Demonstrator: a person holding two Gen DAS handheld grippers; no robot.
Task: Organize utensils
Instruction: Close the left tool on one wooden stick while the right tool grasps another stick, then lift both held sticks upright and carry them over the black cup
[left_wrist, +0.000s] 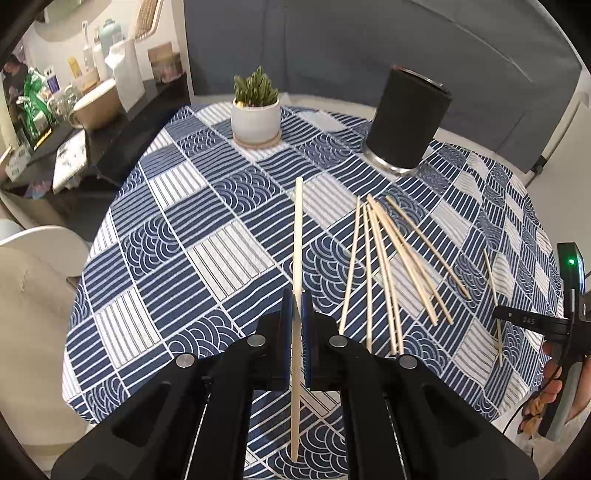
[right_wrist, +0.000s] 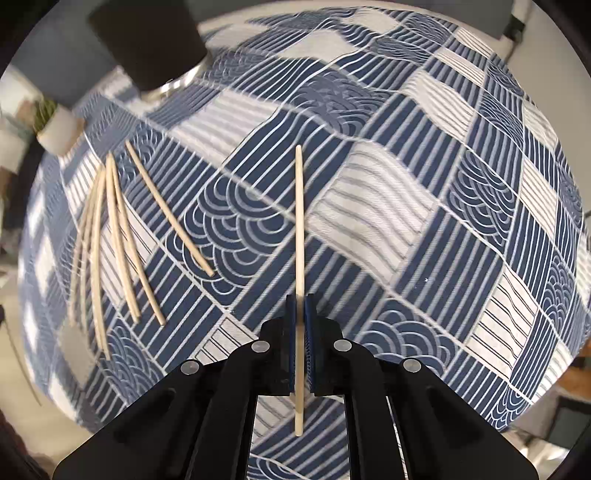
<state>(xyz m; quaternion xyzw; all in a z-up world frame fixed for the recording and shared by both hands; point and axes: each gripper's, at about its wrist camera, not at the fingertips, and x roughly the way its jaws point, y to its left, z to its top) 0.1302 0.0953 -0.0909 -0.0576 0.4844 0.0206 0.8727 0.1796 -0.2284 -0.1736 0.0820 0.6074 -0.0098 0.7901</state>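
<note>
My left gripper (left_wrist: 297, 299) is shut on a wooden chopstick (left_wrist: 297, 236) that points away over the table. My right gripper (right_wrist: 301, 301) is shut on another chopstick (right_wrist: 300, 221), also pointing forward above the cloth. In the left wrist view the right gripper (left_wrist: 517, 315) shows at the far right with its chopstick (left_wrist: 493, 288). Several loose chopsticks (left_wrist: 391, 258) lie fanned on the table to the right of my left gripper; they also show in the right wrist view (right_wrist: 118, 236) at the left. A black cylindrical holder (left_wrist: 406, 118) stands upright behind them, also seen in the right wrist view (right_wrist: 147, 40).
A round table with a blue and white patterned cloth (left_wrist: 177, 236). A small potted plant (left_wrist: 255, 110) in a white pot stands at the far side; it also shows blurred in the right wrist view (right_wrist: 55, 129). A dark counter with kitchen items (left_wrist: 92, 96) is at the left. A pale chair (left_wrist: 33, 295) is at the near left.
</note>
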